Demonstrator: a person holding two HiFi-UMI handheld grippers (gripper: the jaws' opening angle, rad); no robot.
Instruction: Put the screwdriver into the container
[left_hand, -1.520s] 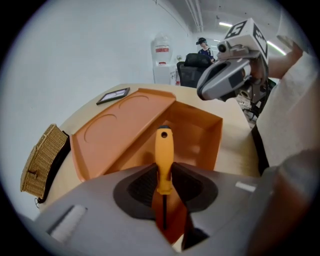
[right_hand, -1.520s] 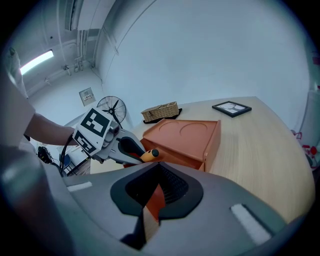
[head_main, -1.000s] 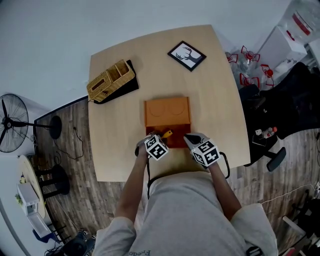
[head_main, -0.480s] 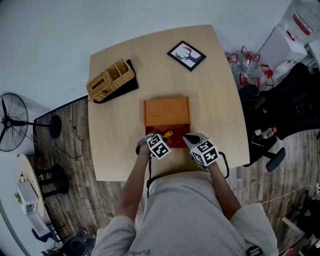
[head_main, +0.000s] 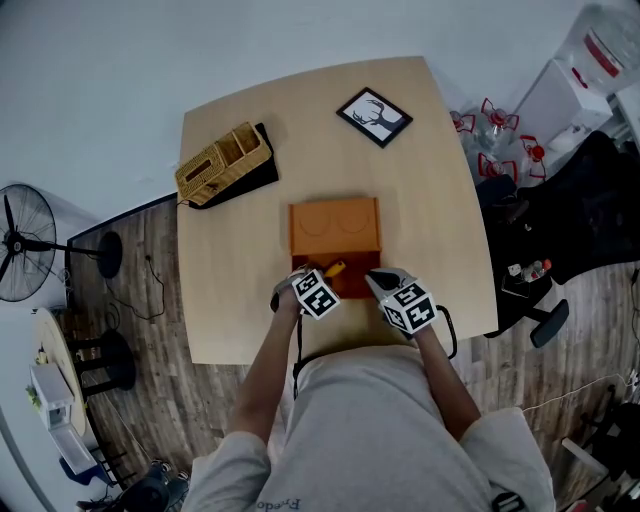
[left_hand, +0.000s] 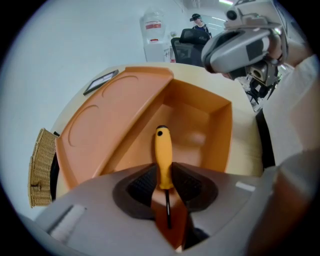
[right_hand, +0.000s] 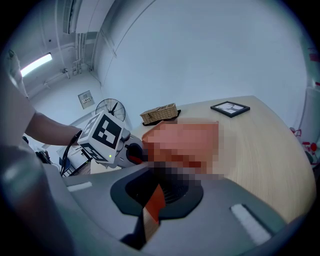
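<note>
Both left tongs (head_main: 318, 276) and right tongs (head_main: 376, 279) sit at the orange container's (head_main: 335, 222) near edge on the tabletop (head_main: 430, 200). Left gripper view: tongs clamp the yellow screwdriver (left_hand: 163, 155) over the open container (left_hand: 200, 115). Right gripper view: tongs pinch its orange wall.

Wooden table (head_main: 430, 200) — container (head_main: 335, 228), basket (head_main: 222, 160), framed picture (head_main: 374, 116) atop.

From my feed I count one worktop (head_main: 430, 220). On it are one orange box (head_main: 335, 228), one wicker basket (head_main: 222, 162) by the far left corner, one black mat (head_main: 258, 176) under that basket, and one framed picture (head_main: 374, 116) toward the far right corner. I count one screwdriver (left_hand: 163, 155). There are two grippers, the left gripper (left_hand: 164, 182) and the right gripper (right_hand: 157, 192). Beyond the worktop's left edge I count one fan (head_main: 20, 245).
</note>
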